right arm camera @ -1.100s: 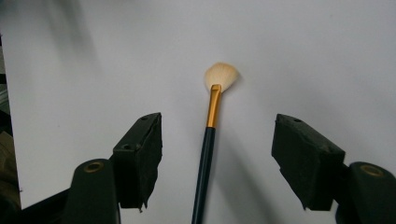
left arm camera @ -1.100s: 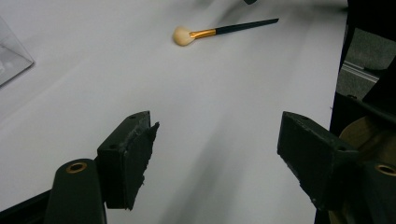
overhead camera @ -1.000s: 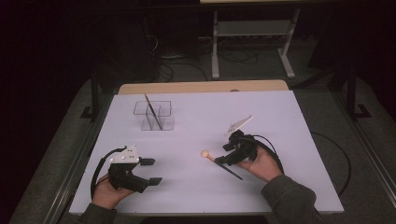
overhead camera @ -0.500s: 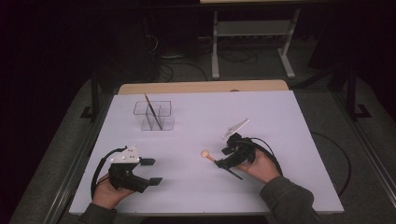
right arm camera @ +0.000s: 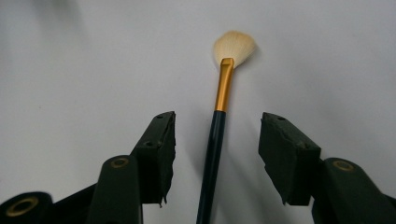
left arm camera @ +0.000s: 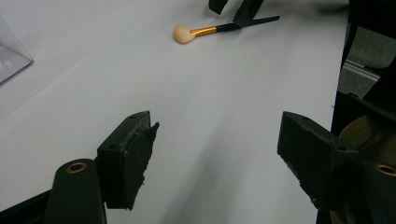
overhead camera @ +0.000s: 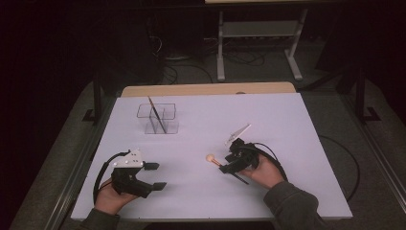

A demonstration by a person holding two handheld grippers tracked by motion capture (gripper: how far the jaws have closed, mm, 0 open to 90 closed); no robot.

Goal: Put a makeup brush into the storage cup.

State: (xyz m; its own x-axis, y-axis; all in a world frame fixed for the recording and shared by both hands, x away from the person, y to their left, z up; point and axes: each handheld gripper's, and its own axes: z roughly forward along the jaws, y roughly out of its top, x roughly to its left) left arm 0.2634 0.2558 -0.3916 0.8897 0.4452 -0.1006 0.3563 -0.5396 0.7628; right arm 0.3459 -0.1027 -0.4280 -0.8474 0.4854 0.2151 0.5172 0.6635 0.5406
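While our right claw (right arm camera: pixel 215 154) straddles the dark-handled, gold-ferruled makeup brush (right arm camera: pixel 223 95), jaws apart, nothing's gripped yet. Left claw (left arm camera: pixel 217 154) idles agape; the clear plastic organiser (overhead camera: pixel 158 118) still awaits it.

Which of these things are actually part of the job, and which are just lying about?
In the job:
makeup brush, lying flat between the open fingers
right gripper, around its handle

Lying about:
clear organizer with one brush standing in it
left gripper, open, resting apart
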